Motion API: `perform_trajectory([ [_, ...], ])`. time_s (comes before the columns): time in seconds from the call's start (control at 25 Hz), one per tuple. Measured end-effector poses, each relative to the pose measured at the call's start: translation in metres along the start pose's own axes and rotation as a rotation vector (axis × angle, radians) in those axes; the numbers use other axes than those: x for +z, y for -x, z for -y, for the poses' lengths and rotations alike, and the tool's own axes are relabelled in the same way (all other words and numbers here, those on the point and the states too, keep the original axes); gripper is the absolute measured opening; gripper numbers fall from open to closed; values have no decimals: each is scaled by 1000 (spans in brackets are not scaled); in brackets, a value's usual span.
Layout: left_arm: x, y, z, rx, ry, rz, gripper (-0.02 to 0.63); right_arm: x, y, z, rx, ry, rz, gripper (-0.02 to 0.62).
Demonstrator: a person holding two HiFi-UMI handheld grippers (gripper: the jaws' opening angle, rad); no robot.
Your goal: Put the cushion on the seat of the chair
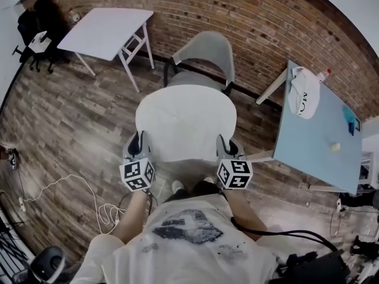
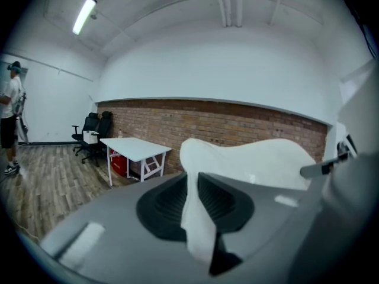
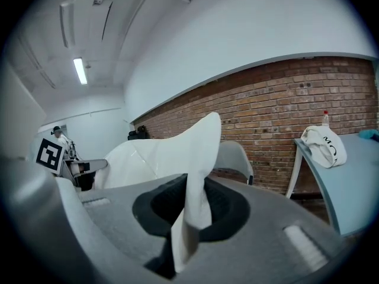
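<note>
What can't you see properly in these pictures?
- Head view: the front of the chair seat is hidden under the cushion.
- Head view: the small yellow thing on the blue table is too small to name.
- Left gripper view: the person is partly cut off by the left edge.

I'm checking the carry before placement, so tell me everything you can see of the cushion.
The cushion is a white, round, thin pad, plain and soft-looking. It is held roughly flat in the air in front of the person, above the wooden floor. The left claw and the right claw each pinch its near rim, which crumples upward between the jaws. Nothing else is seen touching it. The grey chair stands beyond its far edge, and the visible part of its seat is bare.
</note>
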State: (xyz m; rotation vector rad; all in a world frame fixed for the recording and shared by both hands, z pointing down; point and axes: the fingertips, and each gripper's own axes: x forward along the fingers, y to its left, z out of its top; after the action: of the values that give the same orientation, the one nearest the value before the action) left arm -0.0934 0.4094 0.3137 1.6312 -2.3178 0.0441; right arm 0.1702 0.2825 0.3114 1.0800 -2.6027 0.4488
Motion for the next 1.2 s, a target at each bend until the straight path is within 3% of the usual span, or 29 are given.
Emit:
perform_trajectory([
  [0.64, 17, -123, -8, -69, -41, -52, 51, 22, -97, 37, -68, -63, -6, 44],
  [1.2, 54, -286, 46, -118, -123, -115, 51, 63, -198, 139, -107, -156, -30, 44],
])
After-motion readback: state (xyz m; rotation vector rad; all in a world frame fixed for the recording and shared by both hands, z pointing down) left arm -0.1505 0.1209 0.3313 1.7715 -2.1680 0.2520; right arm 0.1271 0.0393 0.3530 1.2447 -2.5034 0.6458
